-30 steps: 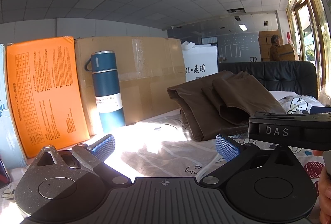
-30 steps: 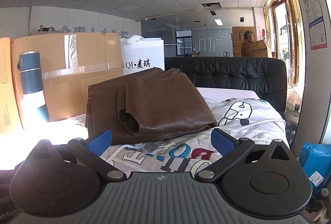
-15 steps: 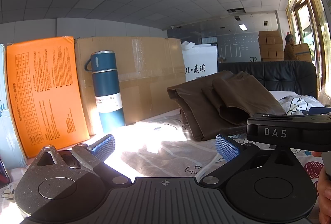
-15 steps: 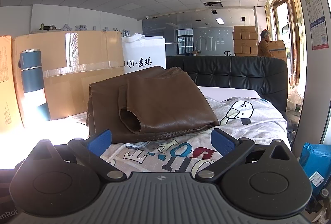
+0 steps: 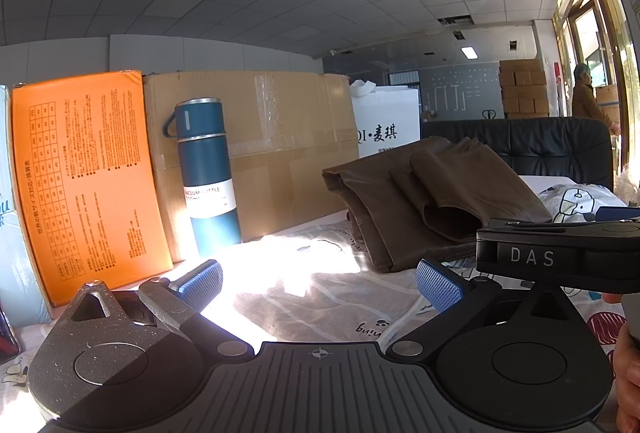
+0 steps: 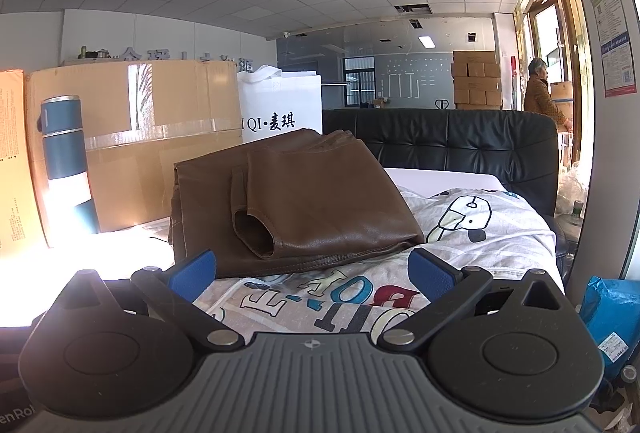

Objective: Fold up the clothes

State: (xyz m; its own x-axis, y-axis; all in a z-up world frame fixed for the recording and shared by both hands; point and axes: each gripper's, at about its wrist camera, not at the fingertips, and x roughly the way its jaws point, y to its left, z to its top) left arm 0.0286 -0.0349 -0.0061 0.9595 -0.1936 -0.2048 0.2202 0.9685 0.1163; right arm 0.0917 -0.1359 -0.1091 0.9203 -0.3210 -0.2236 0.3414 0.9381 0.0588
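the printed sheet [image 6: 472,233] is spread across the lower half of the right wrist frame, and the folded brown garment [image 6: 304,201] is laid on it at frame centre, straight ahead of the right gripper [image 6: 312,269]. its long axis is judged to run from lower left to upper right. in the left wrist frame the garment sits right of centre, so the right gripper is judged nearer. the left gripper [image 5: 320,279] is spread wide and empty, as is the right.
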